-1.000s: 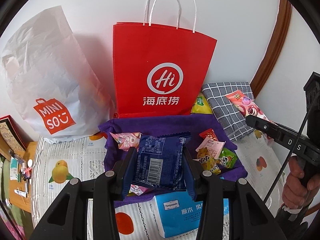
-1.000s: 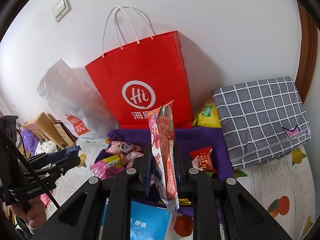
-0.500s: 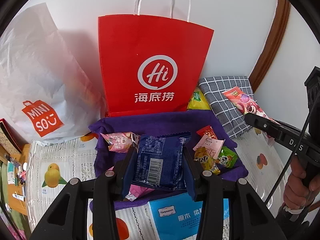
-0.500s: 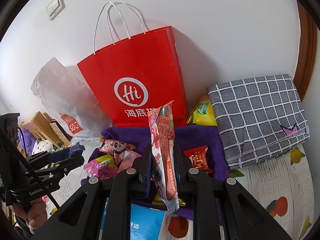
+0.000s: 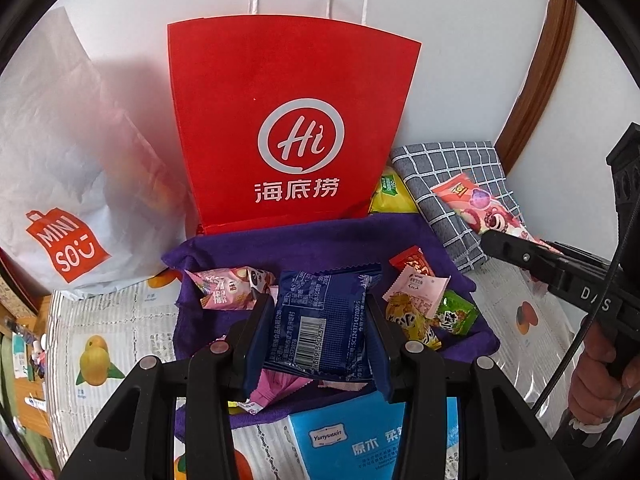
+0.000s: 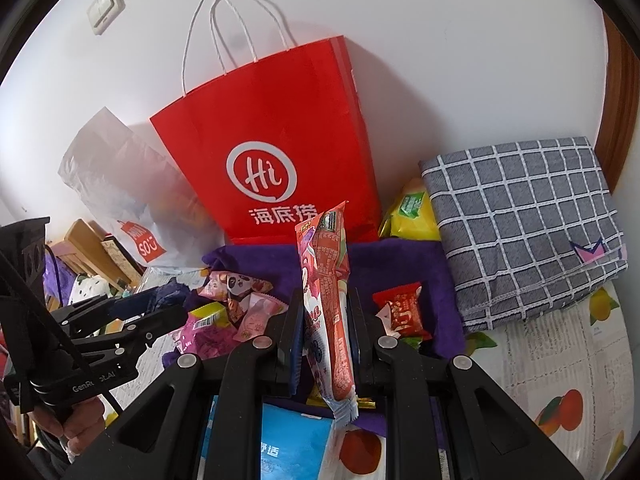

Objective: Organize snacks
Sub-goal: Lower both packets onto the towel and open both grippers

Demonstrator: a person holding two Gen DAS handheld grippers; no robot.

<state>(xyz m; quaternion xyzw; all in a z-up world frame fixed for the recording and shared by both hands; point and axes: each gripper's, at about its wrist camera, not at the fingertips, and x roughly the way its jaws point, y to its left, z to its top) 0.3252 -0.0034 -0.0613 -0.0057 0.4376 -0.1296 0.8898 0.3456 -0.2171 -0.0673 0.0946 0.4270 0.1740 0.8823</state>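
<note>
Left gripper clamps blue packet; wall switch only in right view.

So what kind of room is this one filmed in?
Probably a bedroom or living room at home, not a kitchen: a folded grey checked cloth lies against the wall, shopping bags, a red Haidilao paper bag and a white Miniso bag, stand there, and a fruit-print sheet covers the surface.

Grey checked cloth, wall switch

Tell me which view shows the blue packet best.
Left wrist view: the blue packet faces the camera, barcode readable, clamped in the left gripper. In the right wrist view only a dark sliver shows between that gripper's fingers.
</note>
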